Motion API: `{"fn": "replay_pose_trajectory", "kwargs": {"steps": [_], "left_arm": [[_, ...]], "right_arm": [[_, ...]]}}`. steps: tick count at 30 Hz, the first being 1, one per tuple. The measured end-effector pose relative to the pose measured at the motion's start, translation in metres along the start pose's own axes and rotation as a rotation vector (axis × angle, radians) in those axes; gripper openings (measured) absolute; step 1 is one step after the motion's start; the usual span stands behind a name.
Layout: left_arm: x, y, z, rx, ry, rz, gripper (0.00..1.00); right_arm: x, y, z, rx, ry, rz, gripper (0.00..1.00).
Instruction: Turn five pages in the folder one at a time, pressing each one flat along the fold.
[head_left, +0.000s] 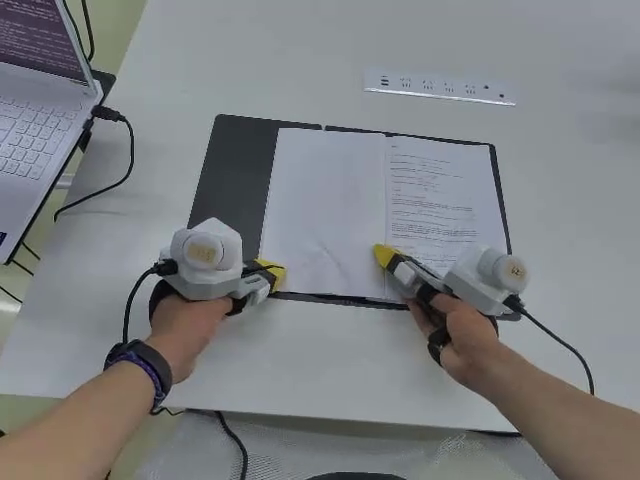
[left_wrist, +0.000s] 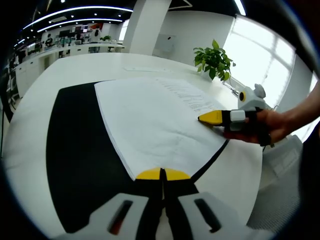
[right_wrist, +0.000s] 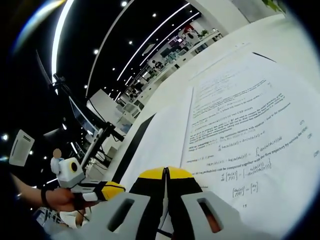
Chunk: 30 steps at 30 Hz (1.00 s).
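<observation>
The black folder (head_left: 232, 165) lies open on the white table, with a blank turned page (head_left: 325, 205) on its left half and a printed page (head_left: 445, 205) on the right. My left gripper (head_left: 272, 276) is shut, its yellow tips resting at the bottom left corner of the blank page (left_wrist: 150, 125). My right gripper (head_left: 384, 256) is shut too, tips pressed on the paper near the fold at the bottom of the printed page (right_wrist: 235, 135). The right gripper (left_wrist: 210, 118) shows across the sheet in the left gripper view; the left gripper (right_wrist: 112, 190) shows at lower left in the right gripper view.
A laptop (head_left: 35, 110) sits at the far left with a black cable (head_left: 125, 165) running beside the folder. A white power strip (head_left: 440, 87) lies beyond the folder. A potted plant (left_wrist: 214, 60) stands at the table's far side.
</observation>
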<state>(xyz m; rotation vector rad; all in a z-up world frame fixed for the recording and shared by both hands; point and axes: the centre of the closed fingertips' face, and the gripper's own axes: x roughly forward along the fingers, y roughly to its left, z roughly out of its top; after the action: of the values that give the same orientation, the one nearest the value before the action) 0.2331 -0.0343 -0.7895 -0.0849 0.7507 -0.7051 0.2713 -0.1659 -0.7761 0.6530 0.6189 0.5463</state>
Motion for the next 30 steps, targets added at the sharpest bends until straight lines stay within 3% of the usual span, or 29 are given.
{"fn": "replay_pose_trajectory", "kwargs": {"steps": [30], "left_arm": [[0.0, -0.001, 0.0, 0.003, 0.002, -0.006, 0.0]], "right_arm": [[-0.031, 0.009, -0.033, -0.018, 0.047, 0.011, 0.0]]}}
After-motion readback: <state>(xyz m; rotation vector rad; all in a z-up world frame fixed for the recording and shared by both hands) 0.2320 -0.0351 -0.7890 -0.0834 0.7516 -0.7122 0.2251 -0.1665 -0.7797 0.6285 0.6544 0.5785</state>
